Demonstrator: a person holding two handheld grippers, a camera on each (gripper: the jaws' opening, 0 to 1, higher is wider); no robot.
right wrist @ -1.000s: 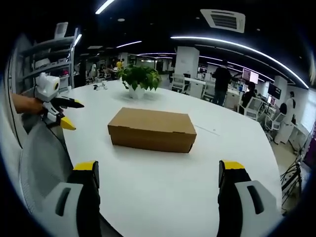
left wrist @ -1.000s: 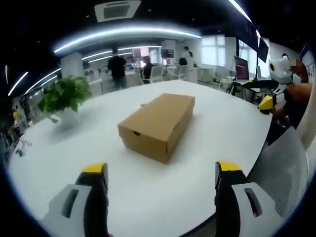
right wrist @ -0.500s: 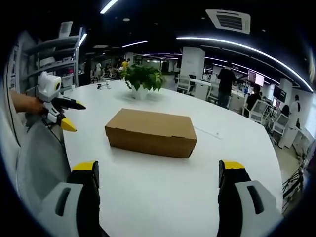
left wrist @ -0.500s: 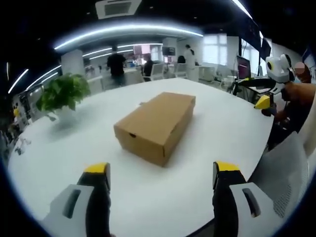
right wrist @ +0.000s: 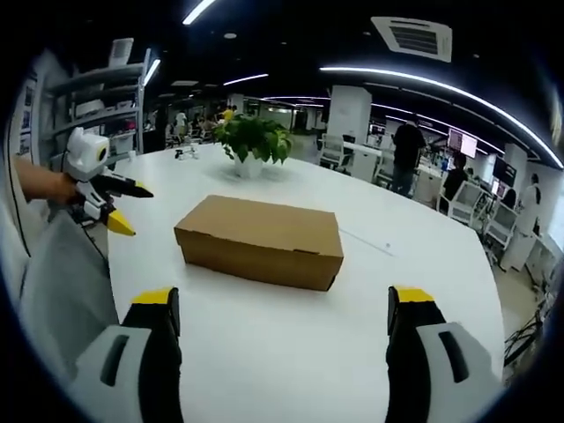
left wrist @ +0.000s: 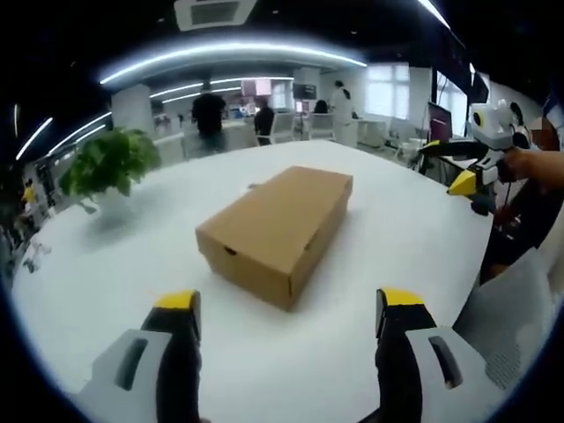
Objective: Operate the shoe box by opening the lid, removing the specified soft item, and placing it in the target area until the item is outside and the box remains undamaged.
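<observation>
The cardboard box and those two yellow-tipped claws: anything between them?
No. In both views, bare white table separates the open right gripper from the closed box; likewise the left gripper.

Both views look down across the white table (left wrist: 106, 264) from its near edge, sharing the central shoe box (left wrist: 273, 225) (right wrist: 260, 240) at twelve o'clock.

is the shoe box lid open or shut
Shut: the shoe box lid lies flat and flush on top in both views.
</observation>
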